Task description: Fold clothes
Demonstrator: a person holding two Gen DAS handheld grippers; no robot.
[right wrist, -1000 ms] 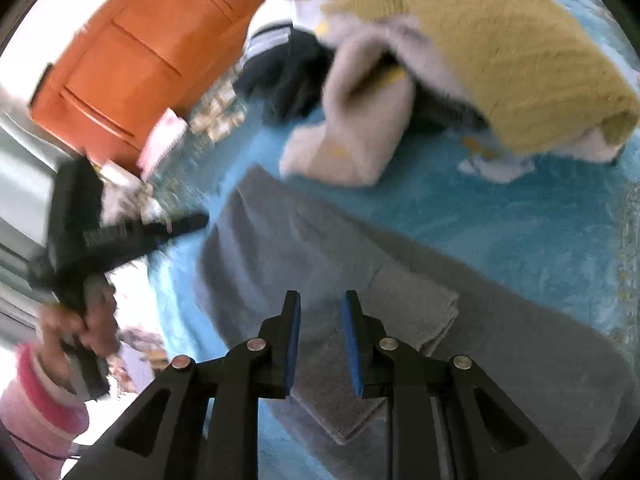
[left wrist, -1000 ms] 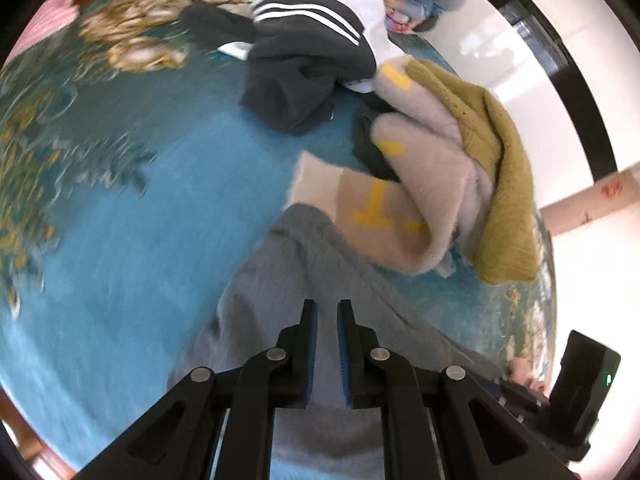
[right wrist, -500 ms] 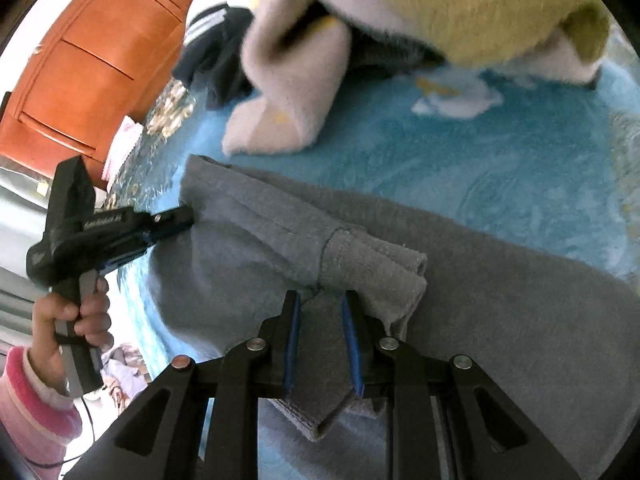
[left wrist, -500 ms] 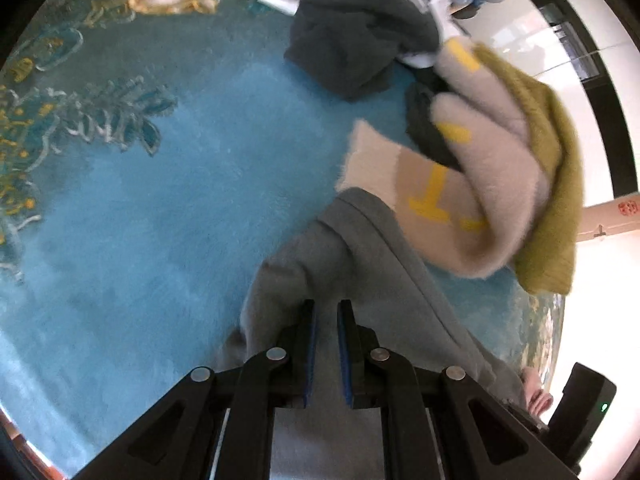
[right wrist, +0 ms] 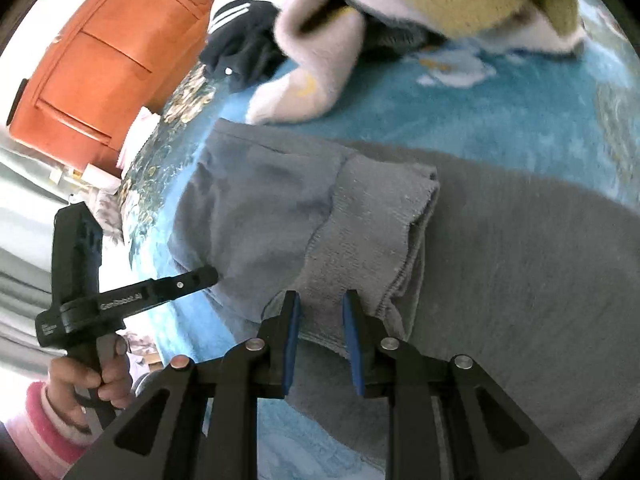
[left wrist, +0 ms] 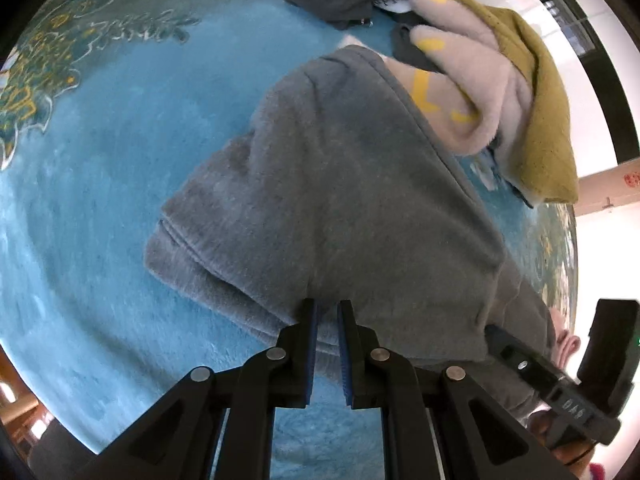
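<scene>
A grey sweatshirt (left wrist: 340, 184) lies partly folded on the blue carpet (left wrist: 100, 152). My left gripper (left wrist: 326, 308) is shut on a fold of its grey fabric near the folded edge. In the right wrist view the same grey sweatshirt (right wrist: 520, 280) spreads across the carpet, with its ribbed cuff (right wrist: 372, 232) doubled over. My right gripper (right wrist: 320, 300) has its jaws narrowly apart around the cuff's edge, gripping it. The left gripper also shows in the right wrist view (right wrist: 208, 276), at the garment's left edge.
A heap of unfolded clothes lies beyond: a beige fleece with yellow marks (left wrist: 460, 80), a mustard knit (left wrist: 536, 100) and a black striped jacket (right wrist: 244, 48). An orange wooden cabinet (right wrist: 100, 60) stands at the carpet's far side. A cardboard box (left wrist: 612, 188) sits at right.
Both grippers have carried the grey fabric forward, folding the sweatshirt over toward the clothes heap. The folded part now covers more of the carpet and reaches the beige fleece.
</scene>
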